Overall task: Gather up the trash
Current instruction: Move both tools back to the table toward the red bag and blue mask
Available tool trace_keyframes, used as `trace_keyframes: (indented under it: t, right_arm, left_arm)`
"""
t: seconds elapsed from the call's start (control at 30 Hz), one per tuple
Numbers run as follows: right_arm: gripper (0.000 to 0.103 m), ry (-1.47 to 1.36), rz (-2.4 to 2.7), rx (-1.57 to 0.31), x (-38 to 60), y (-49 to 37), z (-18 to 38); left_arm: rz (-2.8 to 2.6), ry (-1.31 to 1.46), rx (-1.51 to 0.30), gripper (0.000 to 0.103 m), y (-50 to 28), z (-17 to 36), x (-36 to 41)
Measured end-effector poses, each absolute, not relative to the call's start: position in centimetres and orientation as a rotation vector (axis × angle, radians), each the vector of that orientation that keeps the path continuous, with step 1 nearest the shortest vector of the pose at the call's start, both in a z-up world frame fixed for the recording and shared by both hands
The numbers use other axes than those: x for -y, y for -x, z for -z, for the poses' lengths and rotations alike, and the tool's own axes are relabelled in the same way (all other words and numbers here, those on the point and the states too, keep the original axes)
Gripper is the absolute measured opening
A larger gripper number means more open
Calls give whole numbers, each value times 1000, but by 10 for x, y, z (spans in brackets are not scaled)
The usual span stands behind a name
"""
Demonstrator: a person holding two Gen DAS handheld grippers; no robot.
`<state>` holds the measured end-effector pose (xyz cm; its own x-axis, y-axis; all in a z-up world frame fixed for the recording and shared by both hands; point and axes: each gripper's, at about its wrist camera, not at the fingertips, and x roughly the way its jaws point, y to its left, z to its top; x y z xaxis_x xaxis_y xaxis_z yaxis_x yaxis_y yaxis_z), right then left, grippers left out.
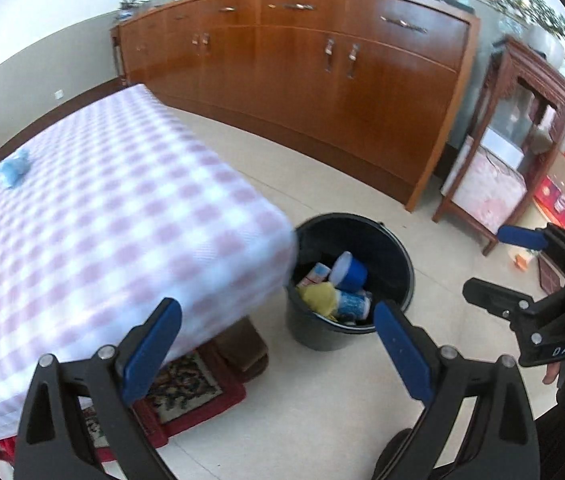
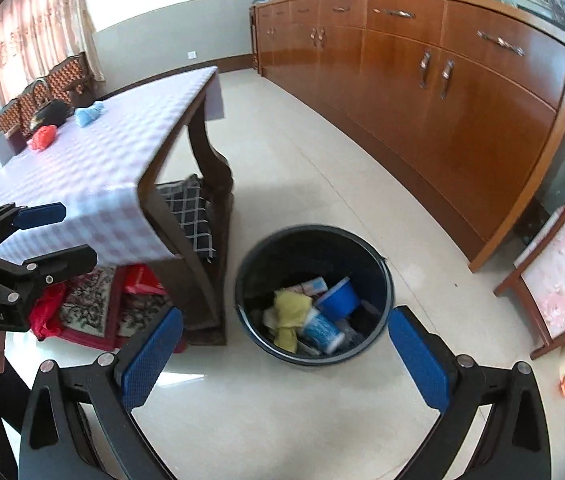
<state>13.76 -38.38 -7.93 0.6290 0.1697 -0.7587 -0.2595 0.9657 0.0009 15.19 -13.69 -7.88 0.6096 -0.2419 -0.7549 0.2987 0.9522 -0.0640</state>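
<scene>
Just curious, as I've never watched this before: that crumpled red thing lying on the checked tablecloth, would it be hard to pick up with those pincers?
The red item looks like a scrunched plastic bag: probably very light and floppy, so it should squash between the fingers. It seems unlikely to roll or break.

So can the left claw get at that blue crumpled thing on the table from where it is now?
Probably yes. The left claw is open and empty, and the blue crumpled piece lies in the open on the checked tablecloth with nothing between them. It sits toward the far end, so it needs a long reach across.
</scene>
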Motion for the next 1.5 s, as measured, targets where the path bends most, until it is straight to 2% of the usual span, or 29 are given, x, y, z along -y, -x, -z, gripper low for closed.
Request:
trace_keyframes:
  t: [1.13,1.5]
  right_arm:
    - [103,157,-473,-690,196,-162,12]
    - [103,198,-547,-737,125,-190,3]
  left_arm:
    - [-22,40,-749,98,-122,35,-47]
    - [-157,82,-729,98,-124,28,-128]
